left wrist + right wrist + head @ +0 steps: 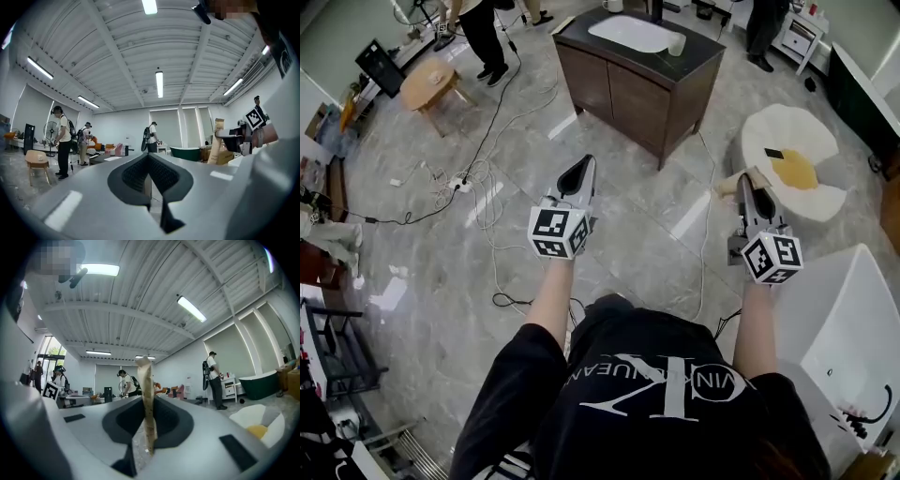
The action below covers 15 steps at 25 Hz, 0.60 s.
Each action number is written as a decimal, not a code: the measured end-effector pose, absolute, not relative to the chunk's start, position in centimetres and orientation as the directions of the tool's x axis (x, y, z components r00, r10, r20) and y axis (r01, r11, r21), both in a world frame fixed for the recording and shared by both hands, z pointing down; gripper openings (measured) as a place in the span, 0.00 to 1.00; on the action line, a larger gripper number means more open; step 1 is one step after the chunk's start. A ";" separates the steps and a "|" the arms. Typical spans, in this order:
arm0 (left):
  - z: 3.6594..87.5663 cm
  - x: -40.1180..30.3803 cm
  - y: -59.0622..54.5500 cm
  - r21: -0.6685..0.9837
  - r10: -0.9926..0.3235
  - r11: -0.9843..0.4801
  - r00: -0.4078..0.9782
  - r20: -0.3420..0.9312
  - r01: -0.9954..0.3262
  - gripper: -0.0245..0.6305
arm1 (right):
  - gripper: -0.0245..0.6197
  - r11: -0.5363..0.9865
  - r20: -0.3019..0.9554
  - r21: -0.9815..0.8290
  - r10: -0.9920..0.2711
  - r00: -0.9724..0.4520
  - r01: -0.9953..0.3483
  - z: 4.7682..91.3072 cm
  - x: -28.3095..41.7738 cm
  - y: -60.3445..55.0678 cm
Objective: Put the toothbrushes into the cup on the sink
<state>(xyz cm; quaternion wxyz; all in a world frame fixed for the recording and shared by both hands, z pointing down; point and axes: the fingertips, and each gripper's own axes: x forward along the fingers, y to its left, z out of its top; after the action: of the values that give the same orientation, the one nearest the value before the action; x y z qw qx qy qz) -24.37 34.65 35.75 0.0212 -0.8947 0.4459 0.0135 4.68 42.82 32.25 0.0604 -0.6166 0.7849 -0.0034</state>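
Cup, small and pale (676,44), stands on the dark brown sink cabinet (637,89), just beside the white sink bowl (628,33). It is too small to tell what is in it. You stand well apart from it on the grey floor.

Your right gripper (750,184) has its jaws closed tight on a thin tan toothbrush (146,380). Your left gripper (578,172) has its jaws pressed together with nothing between them.

Only the head view shows the cup and sink. The right gripper view shows the toothbrush standing straight up between the jaws, its top poking out above them. The left gripper view shows a dark green bathtub (187,152) far off.
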 end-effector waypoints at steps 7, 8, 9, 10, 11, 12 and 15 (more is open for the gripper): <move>36.4 -24.4 34.6 -0.017 -0.811 -0.585 0.585 -0.020 -0.811 0.05 | 0.12 0.264 -0.094 -0.100 -0.962 -0.255 -0.959 32.5 4.7 42.2; 36.5 -24.4 34.6 -0.018 -0.812 -0.583 0.583 -0.017 -0.813 0.05 | 0.12 0.267 -0.096 -0.105 -0.961 -0.258 -0.958 32.6 4.8 42.2; 36.6 -24.4 34.6 -0.021 -0.814 -0.581 0.581 -0.013 -0.814 0.05 | 0.12 0.270 -0.096 -0.108 -0.961 -0.260 -0.957 32.7 4.8 42.1; 36.7 -24.4 34.6 -0.023 -0.815 -0.579 0.579 -0.009 -0.815 0.05 | 0.12 0.272 -0.095 -0.110 -0.960 -0.263 -0.956 32.9 4.8 42.0; 36.9 -24.4 34.5 -0.025 -0.817 -0.576 0.577 -0.006 -0.817 0.05 | 0.12 0.275 -0.093 -0.112 -0.960 -0.265 -0.955 33.1 4.9 41.9; 36.9 -24.5 34.4 -0.026 -0.819 -0.573 0.573 -0.003 -0.819 0.05 | 0.12 0.278 -0.090 -0.114 -0.959 -0.268 -0.954 33.3 4.9 41.7; 37.1 -24.4 33.7 -0.024 -0.824 -0.566 0.566 0.001 -0.824 0.05 | 0.12 0.284 -0.082 -0.124 -0.958 -0.275 -0.951 33.8 5.0 41.1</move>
<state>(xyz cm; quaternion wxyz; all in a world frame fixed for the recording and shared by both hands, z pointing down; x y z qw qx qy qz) -24.42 33.65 37.11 0.0101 -0.8848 0.4657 -0.0060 4.95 41.07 33.84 0.0702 -0.5979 0.7981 -0.0248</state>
